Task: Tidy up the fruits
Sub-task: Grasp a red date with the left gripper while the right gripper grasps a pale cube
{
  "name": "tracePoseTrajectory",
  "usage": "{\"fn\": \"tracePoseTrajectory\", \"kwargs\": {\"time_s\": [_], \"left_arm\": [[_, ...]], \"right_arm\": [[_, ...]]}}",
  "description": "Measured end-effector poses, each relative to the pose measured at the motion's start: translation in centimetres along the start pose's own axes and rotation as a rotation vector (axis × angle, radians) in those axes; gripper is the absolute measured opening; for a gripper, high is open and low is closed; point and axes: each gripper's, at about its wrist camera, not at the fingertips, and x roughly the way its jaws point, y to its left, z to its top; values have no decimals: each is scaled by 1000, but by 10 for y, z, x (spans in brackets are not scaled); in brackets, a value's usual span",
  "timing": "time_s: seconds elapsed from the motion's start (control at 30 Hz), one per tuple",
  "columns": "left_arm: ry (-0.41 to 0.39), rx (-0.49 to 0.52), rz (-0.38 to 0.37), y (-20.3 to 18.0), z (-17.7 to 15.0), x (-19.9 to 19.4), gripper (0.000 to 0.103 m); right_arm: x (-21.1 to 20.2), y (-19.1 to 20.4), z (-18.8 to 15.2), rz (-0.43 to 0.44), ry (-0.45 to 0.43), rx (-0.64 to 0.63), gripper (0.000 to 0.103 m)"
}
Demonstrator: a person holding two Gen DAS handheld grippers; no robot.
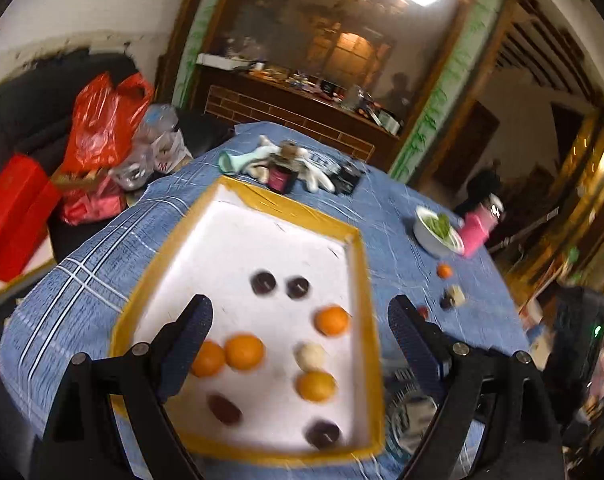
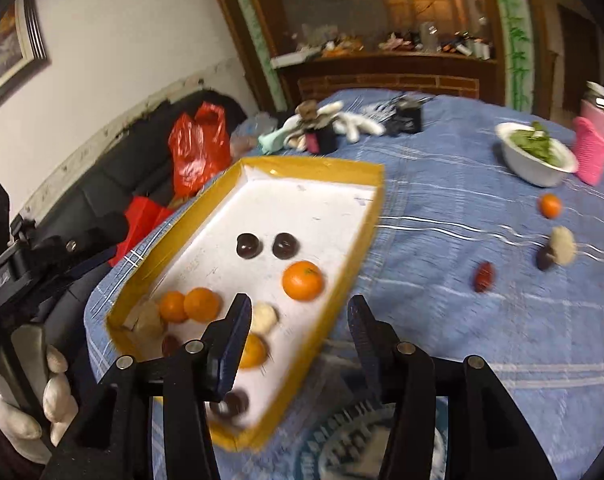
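Both claws, left claw (image 1: 300, 320) and right claw (image 2: 300, 318), empty, spread above tray (image 2: 365, 232) rim.

White tray (image 2: 262, 172) with yellow rim holds four oranges (image 2: 303, 280), dark round fruits (image 2: 248, 245) and a pale one (image 2: 265, 313); at 3 o'clock on the blue cloth lie a small orange (image 2: 550, 205), a red fruit (image 2: 483, 276) and a pale lump (image 2: 563, 245)

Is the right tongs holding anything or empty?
Empty and open: the right tongs stand spread above the tray edge, with nothing between the fingers.
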Motion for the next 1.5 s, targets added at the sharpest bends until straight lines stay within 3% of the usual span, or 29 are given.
{"fn": "tracePoseTrajectory", "kwargs": {"time_s": [0.07, 0.13, 0.2, 0.23, 0.27, 0.3, 0.37, 0.43, 0.5, 0.6, 0.73, 0.97, 1.17, 1.5], "left_arm": [[-43, 40, 71, -23, -8, -18, 89], [-148, 80, 152, -45, -10, -48, 89], [-309, 92, 199, -64, -8, -94, 89], [-374, 84, 202, -68, -7, -112, 91], [-453, 69, 194, -73, -7, -133, 103], [-553, 53, 167, -78, -11, -156, 103], [-594, 62, 126, -84, -12, -162, 103], [-358, 117, 129, -98, -2, -125, 103], [-233, 91, 72, -98, -5, -97, 103], [-208, 105, 55, -105, -9, -85, 103], [-231, 163, 41, -121, -7, -81, 103], [-79, 230, -9, -144, -13, -19, 103], [137, 239, -55, -152, -25, 77, 103], [250, 274, -45, -163, -29, 160, 103]], "right_arm": [[-21, -9, -8, -15, -34, 6, 58], [-45, -23, -17, -31, -66, 23, 58], [-75, -43, -23, -59, -102, 42, 58], [-86, -49, -24, -69, -115, 50, 58], [-105, -62, -26, -72, -133, 73, 58], [-119, -70, -25, -65, -147, 92, 58], [-150, -87, -24, -71, -193, 117, 58], [-190, -100, -20, -134, -272, 107, 59], [-218, -109, -18, -181, -331, 97, 67], [-246, -125, -14, -235, -391, 106, 72], [-242, -152, -9, -241, -365, 165, 72], [-164, -203, -12, -170, -195, 311, 72], [-83, -229, 1, -136, -46, 361, 68], [28, -256, 48, -197, 69, 371, 68]]}}
